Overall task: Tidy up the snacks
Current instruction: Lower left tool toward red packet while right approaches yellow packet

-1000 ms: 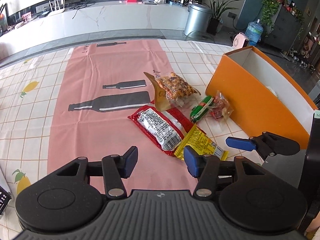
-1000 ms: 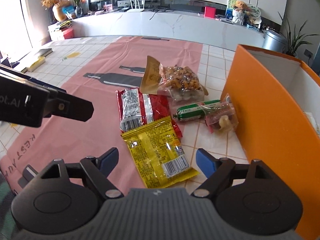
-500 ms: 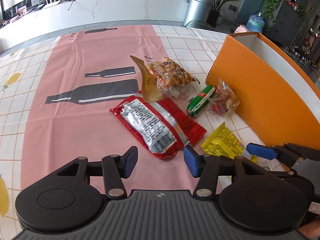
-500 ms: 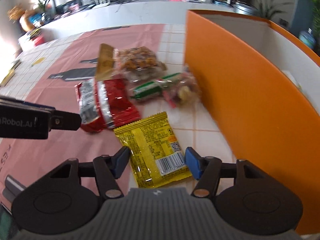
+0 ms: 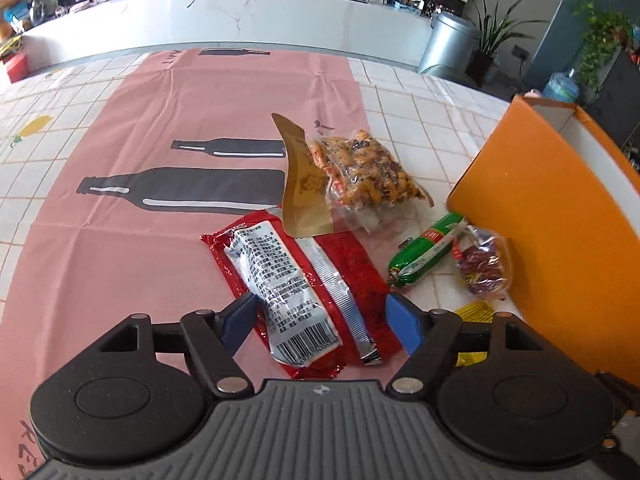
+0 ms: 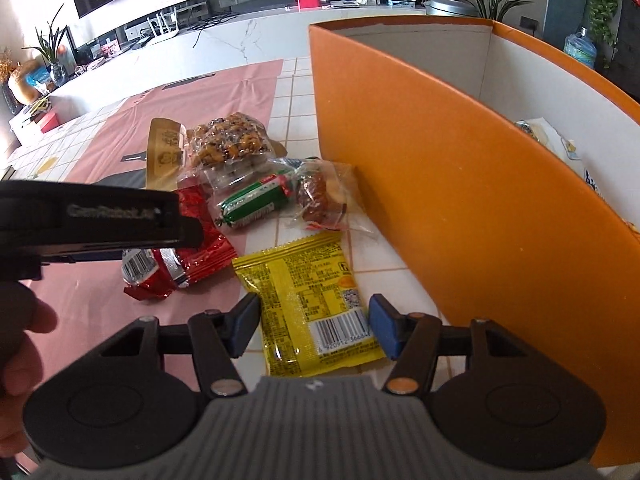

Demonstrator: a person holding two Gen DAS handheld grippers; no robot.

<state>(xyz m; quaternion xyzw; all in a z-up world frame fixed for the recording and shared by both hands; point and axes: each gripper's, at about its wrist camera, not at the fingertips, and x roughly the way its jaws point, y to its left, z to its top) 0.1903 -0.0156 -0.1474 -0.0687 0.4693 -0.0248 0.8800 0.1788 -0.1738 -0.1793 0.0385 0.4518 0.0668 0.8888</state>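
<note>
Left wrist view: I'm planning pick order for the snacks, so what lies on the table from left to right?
Red packet → clear bag of mixed nuts → green sausage → small clear bag of reddish pieces → orange box.

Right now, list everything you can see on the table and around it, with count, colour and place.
red packet: 1, red and silver, on the pink cloth, between the left tongs' pads
yellow packet: 1, yellow, on tiles, between the right tongs' pads
nut bag: 1, clear and gold, behind the red packet
green sausage: 1, beside the box
clear small bag: 1, against the box
box: 1, orange, right
left tongs: opening
right tongs: apart, not pressing
</note>
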